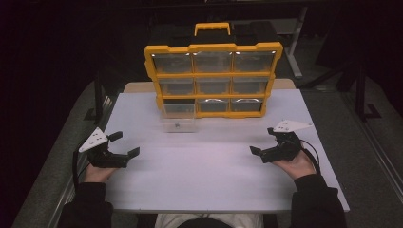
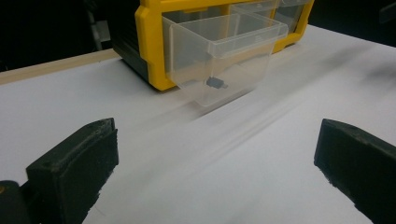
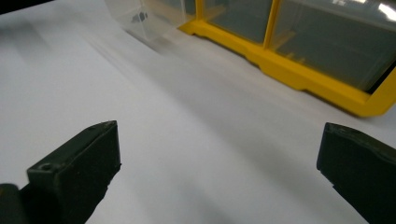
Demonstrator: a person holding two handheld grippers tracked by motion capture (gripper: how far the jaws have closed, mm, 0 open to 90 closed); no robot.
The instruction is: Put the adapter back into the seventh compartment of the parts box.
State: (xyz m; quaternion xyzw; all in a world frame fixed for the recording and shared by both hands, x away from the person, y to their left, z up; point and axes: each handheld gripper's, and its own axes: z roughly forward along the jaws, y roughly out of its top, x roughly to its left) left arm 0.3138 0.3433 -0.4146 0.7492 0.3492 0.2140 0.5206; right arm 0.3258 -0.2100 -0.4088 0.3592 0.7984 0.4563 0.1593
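From my high view the white table is brightly lit from overhead while the surroundings fall to near black. Glare spots mark the organiser's clear drawer fronts. My gripper views show streaked, soft table texture and blurred foreground jaws.

Tongs gape over the table; clear drawer juts from yellow organizer.
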